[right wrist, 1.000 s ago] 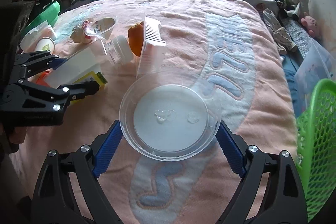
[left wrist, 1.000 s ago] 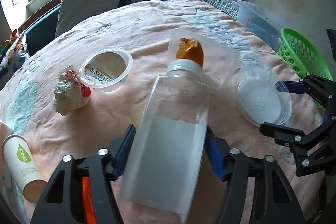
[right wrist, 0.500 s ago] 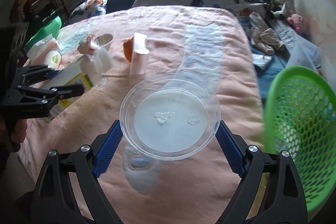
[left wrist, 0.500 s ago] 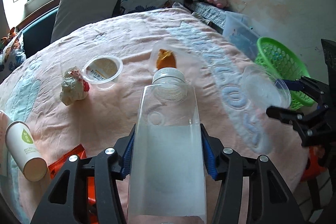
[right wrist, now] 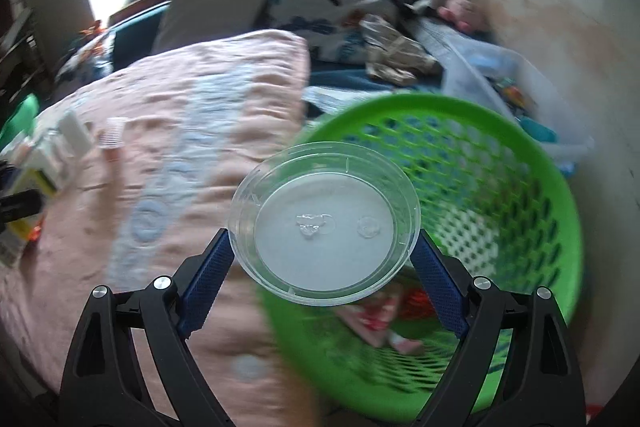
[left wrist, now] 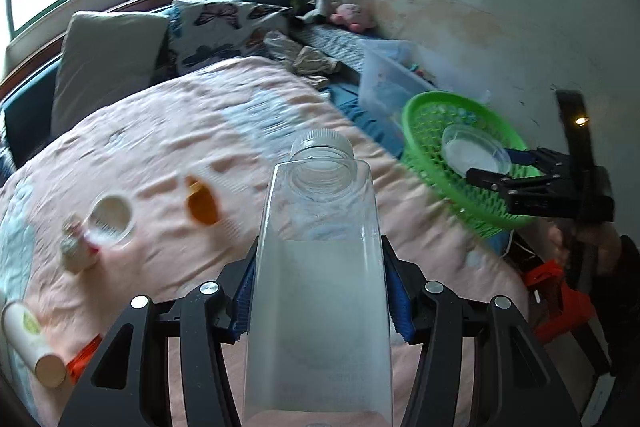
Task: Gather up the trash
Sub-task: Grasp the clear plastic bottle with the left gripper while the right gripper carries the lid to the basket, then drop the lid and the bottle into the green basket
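My left gripper (left wrist: pixel 320 301) is shut on a clear square plastic bottle (left wrist: pixel 320 267) with a clear cap, held above the pink bedspread (left wrist: pixel 168 131). My right gripper (right wrist: pixel 324 259) is shut on a clear round plastic lid (right wrist: pixel 325 217) and holds it over the near rim of the green mesh basket (right wrist: pixel 500 187). From the left wrist view the lid (left wrist: pixel 474 151) and right gripper (left wrist: pixel 508 167) hang over the basket (left wrist: pixel 424 119) beside the bed. Red and white wrappers (right wrist: pixel 380 319) lie in the basket.
On the bed lie a round clear cup (left wrist: pixel 111 217), a crumpled wrapper (left wrist: pixel 74 247), an orange piece (left wrist: pixel 203 205), a paper cup (left wrist: pixel 30 343) and an orange packet (left wrist: pixel 82 357). A clear storage bin (left wrist: pixel 390 79) stands by the wall. Pillows (left wrist: pixel 108 63) lie at the head.
Both grippers have swung right with their loads. The lid has gone from above the bedspread to over the basket. The bottle has lifted off the bed and turned toward the basket.
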The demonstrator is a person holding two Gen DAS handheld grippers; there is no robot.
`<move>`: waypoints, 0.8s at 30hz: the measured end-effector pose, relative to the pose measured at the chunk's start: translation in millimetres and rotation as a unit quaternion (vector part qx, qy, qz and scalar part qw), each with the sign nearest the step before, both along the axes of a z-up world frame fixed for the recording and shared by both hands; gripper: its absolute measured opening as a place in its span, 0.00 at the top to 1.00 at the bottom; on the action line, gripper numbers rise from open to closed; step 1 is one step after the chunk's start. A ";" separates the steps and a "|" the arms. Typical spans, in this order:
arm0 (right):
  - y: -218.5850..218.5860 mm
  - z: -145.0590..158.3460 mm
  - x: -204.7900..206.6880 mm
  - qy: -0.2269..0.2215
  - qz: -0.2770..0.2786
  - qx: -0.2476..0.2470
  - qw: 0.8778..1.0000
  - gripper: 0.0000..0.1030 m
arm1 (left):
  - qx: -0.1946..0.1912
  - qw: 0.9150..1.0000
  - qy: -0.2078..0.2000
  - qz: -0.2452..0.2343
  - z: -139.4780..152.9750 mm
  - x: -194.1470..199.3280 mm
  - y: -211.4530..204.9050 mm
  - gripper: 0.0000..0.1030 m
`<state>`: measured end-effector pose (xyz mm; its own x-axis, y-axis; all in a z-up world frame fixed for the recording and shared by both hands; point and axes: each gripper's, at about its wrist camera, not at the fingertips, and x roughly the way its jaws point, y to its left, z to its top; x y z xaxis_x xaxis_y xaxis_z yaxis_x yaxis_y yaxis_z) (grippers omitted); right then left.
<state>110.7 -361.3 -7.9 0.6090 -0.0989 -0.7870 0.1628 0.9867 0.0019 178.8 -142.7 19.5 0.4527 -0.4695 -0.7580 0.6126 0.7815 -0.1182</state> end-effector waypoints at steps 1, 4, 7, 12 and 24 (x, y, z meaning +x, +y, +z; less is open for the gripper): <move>-6.8 -3.0 -0.6 0.004 -0.007 0.002 1.000 0.15 | -0.002 1.000 0.002 -0.007 1.3 0.9 -8.8 0.49; -27.5 -14.6 -2.1 0.018 -0.025 0.006 1.000 0.15 | -0.001 1.000 0.003 -0.023 3.8 2.1 -32.7 0.49; -43.9 -24.0 -3.1 0.027 -0.037 0.014 0.999 0.13 | 0.004 0.999 0.004 -0.041 5.7 4.0 -58.5 0.49; -58.7 -27.5 -8.8 0.020 -0.044 0.025 0.999 0.11 | 0.009 0.998 0.007 -0.065 8.4 9.2 -97.9 0.49; -69.0 -5.3 -47.7 -0.019 -0.049 0.015 0.999 0.11 | 0.041 0.992 0.031 -0.113 -6.8 16.1 -183.2 0.49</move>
